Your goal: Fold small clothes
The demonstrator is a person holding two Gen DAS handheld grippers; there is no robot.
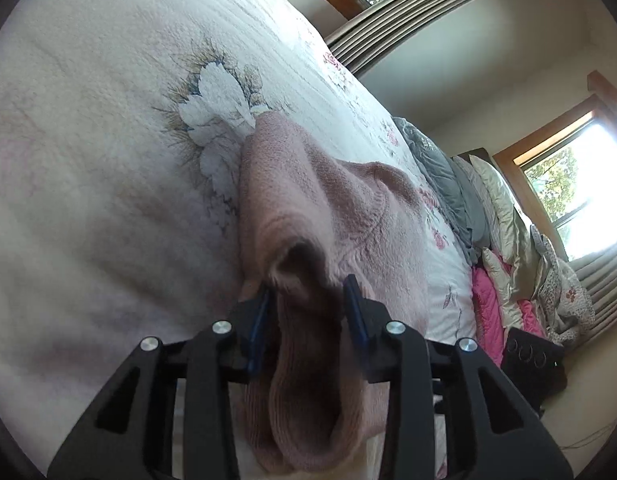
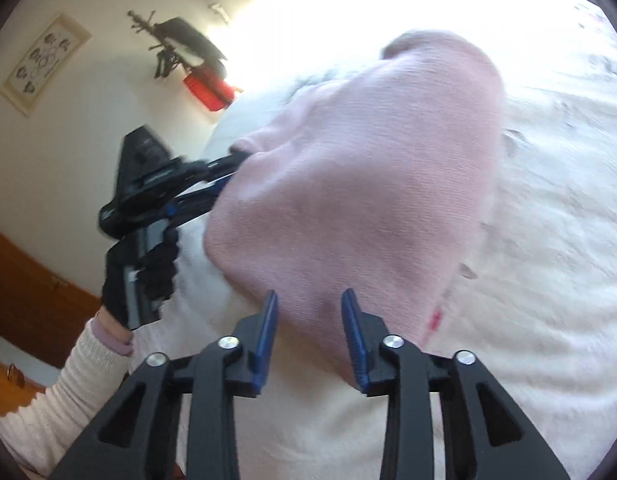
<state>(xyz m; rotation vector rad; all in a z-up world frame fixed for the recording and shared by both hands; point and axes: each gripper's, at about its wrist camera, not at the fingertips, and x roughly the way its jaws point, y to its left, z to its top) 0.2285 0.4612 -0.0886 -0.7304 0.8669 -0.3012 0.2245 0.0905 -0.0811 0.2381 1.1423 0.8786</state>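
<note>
place: home bedroom | bed (image 1: pixel 108 160) being covered by a floral quilt (image 1: pixel 212 104) | pillows (image 1: pixel 496 200) being piled at its head | windows (image 1: pixel 580 196) being framed in wood | picture (image 2: pixel 42 64) and coat rack (image 2: pixel 176 50) being hung on the wall

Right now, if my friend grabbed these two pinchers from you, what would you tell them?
Left gripper: pink knit garment bunched between its fingers; grip looks loose, can't confirm it's clamped.
Right gripper: open, holding nothing, its tips at the garment's near edge.
The garment lies mostly on the white floral quilt, one side lifted by the left gripper.
Done: one side picked up.
Left: grab the near edge with the right gripper, fold over, lay flat.
</note>
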